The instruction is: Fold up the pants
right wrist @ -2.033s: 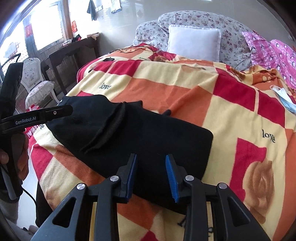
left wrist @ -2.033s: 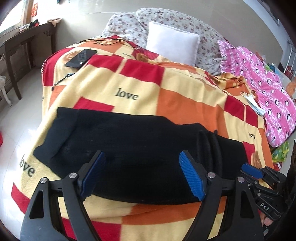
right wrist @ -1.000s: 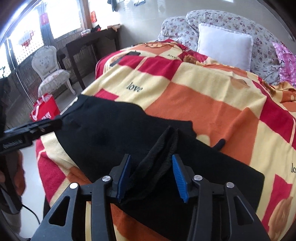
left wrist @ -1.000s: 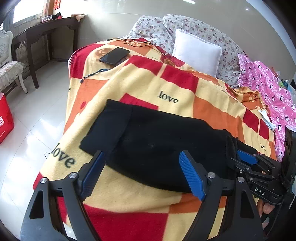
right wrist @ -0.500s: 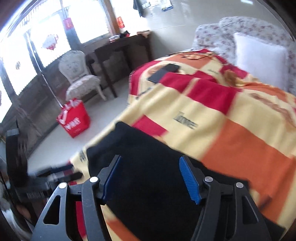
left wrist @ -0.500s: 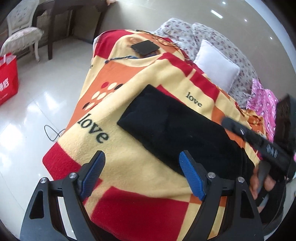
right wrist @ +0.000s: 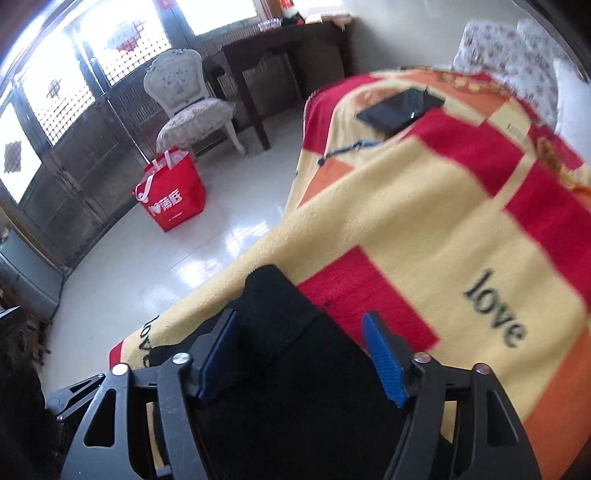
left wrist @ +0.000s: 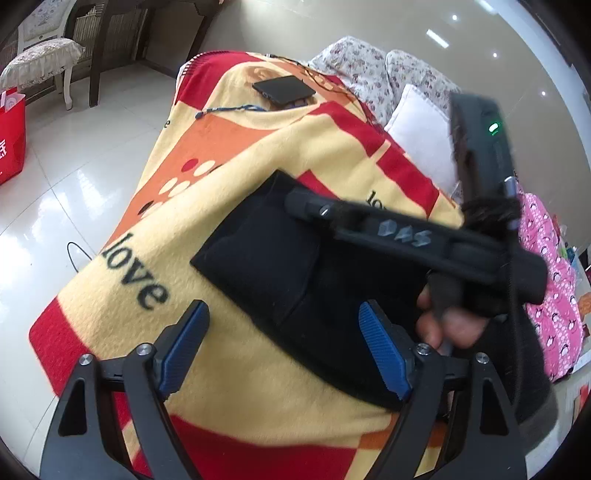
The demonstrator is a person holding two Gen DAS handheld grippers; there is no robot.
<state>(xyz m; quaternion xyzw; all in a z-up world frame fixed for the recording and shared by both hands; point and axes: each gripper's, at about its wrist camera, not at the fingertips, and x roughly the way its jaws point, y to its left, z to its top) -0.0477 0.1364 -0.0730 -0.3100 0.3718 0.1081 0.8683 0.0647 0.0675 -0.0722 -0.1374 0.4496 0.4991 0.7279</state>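
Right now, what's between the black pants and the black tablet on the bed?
In the right wrist view, only blanket lies between the pants and the tablet, plus a thin blue cord near the tablet.

1. setting: home bedroom.
2. landmark: bed point(left wrist: 229, 155) covered by a red, orange and yellow blanket.
3. at its head: white pillow point(left wrist: 417, 136).
4. beside it, on the tiled floor: upholstered chair point(right wrist: 188, 107), dark wooden table point(right wrist: 273, 51), red shopping bag point(right wrist: 171, 192).

A glossy white tile floor point(right wrist: 192, 254) reflects daylight from latticed windows point(right wrist: 122, 48), beside which stand a white chair point(right wrist: 188, 107), a dark wooden table point(right wrist: 280, 48) and a red bag point(right wrist: 171, 194), while beige walls point(left wrist: 295, 26) rise behind the blanketed bed point(right wrist: 424, 206).
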